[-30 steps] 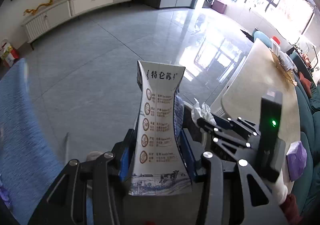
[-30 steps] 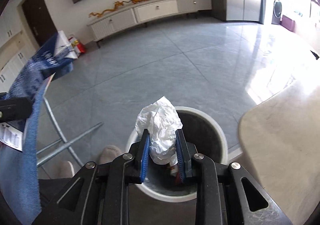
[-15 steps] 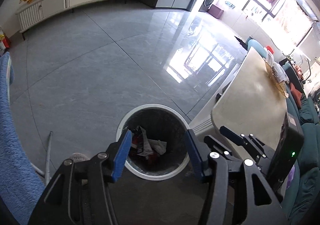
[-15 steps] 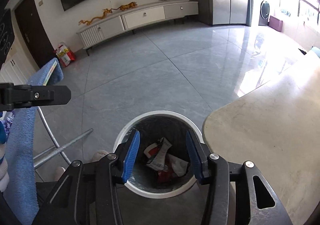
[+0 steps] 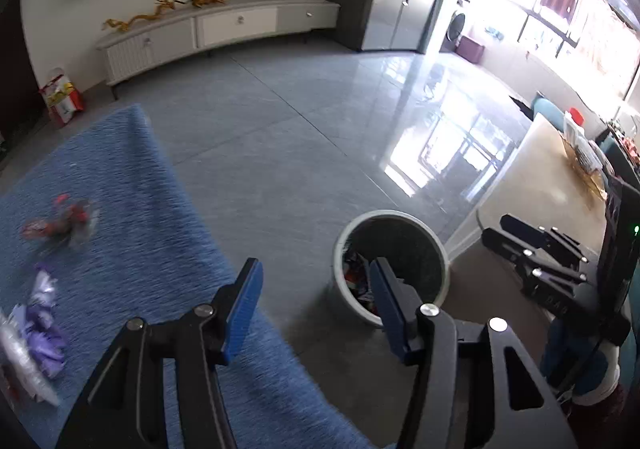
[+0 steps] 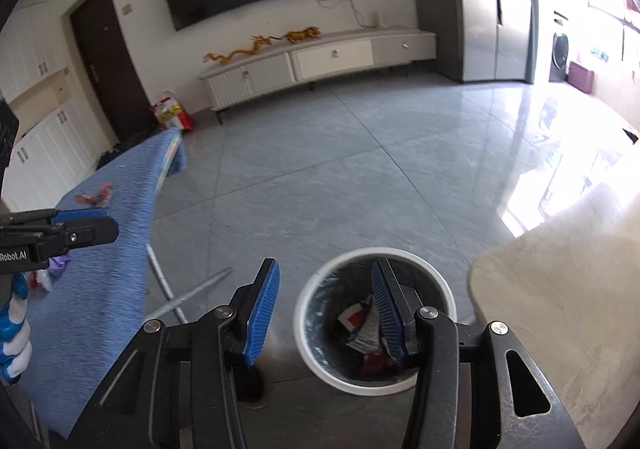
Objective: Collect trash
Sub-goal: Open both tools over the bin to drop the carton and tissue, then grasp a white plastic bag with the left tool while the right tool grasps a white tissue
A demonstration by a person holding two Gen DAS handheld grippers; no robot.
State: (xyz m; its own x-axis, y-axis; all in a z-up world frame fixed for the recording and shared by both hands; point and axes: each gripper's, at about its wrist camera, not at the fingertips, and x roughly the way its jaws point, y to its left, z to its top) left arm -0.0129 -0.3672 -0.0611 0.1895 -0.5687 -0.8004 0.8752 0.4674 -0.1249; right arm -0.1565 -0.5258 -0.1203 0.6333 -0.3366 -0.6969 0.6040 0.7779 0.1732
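With both the left claw (image 5: pixel 316 309) and right claw (image 6: pixel 324 313) released and empty beside the bin (image 6: pixel 376 323), the wrappers (image 5: pixel 60 223) on the blue-covered counter (image 5: pixel 132 233) are judged next to be fetched.

Black tongs (image 6: pixel 326 307), ribbed blue pads (image 6: pixel 262 315), silver screws, blue-white glove (image 6: pixel 14 333)

Wrappers (image 5: pixel 60 223) on blue-clothed table (image 5: pixel 152 233)
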